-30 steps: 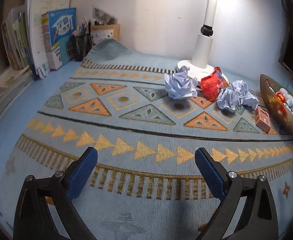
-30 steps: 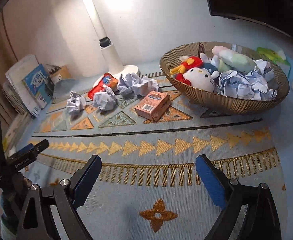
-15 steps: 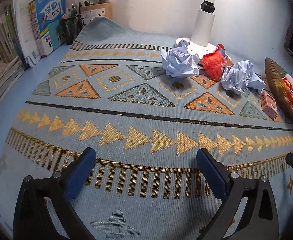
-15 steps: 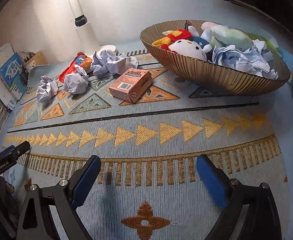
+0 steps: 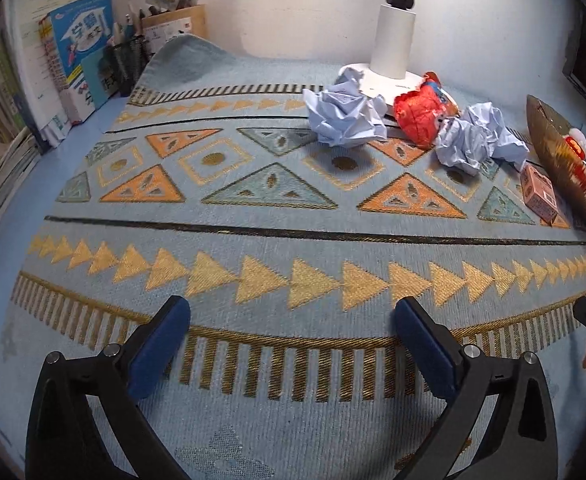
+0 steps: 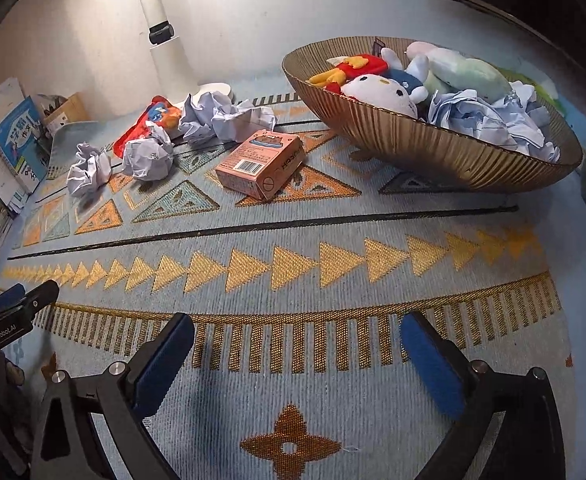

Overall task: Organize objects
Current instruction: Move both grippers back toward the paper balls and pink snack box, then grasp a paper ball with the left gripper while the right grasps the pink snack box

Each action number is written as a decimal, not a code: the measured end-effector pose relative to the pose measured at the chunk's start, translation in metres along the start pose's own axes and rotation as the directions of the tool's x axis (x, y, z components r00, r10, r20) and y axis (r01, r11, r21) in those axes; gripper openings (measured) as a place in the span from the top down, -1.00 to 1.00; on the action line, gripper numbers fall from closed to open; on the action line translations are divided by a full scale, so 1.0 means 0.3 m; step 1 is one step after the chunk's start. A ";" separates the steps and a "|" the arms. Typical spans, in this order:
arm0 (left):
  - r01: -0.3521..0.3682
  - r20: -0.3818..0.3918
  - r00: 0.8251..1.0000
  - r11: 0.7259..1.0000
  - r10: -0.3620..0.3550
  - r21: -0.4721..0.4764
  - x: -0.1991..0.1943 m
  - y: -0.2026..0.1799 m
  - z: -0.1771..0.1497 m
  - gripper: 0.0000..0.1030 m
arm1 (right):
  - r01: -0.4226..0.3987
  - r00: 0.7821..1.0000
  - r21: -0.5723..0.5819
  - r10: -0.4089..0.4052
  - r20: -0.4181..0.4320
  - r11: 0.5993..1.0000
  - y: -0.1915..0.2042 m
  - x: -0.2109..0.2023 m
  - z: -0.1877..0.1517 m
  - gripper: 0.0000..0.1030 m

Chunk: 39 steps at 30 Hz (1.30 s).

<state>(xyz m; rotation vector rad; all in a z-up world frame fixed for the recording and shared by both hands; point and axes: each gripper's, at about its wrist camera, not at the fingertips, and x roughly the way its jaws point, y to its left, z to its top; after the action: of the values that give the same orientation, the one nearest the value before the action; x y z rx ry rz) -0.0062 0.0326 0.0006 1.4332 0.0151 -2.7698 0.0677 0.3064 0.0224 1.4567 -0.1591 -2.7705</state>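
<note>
Right gripper jaws opening, nothing between. Left gripper wide open, empty. Pink box lies far ahead of right gripper, slightly left, just beside bowl (long axis slanting near-left to far-right). Paper balls farther left, nearer left gripper. Right hand nearer box.

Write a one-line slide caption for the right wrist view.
Right gripper, jaws opening and empty, above a patterned mat facing a pink box, crumpled paper balls and a toy-filled gold bowl.
</note>
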 end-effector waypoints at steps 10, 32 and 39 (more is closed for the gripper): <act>0.130 0.017 0.991 0.991 -0.130 0.028 0.083 0.056 0.284 -0.98 | 0.059 0.996 -0.012 -0.060 -0.066 0.998 0.041 0.060 0.068 -1.00; 0.141 0.123 0.981 0.987 -0.150 0.077 0.166 -0.070 0.340 -0.01 | 0.101 0.994 0.074 -0.104 0.037 0.992 0.157 0.190 0.285 0.13; 0.203 0.076 0.977 0.979 -0.202 -0.008 0.000 -0.026 0.142 -0.01 | -0.167 0.984 -0.111 0.172 0.034 0.980 0.123 -0.024 0.082 0.19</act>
<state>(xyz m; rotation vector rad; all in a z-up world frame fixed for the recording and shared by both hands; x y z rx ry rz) -0.0412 0.0396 0.0252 1.3963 0.1918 -2.9750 0.0500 0.2723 0.0456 1.2944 -0.1257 -2.6311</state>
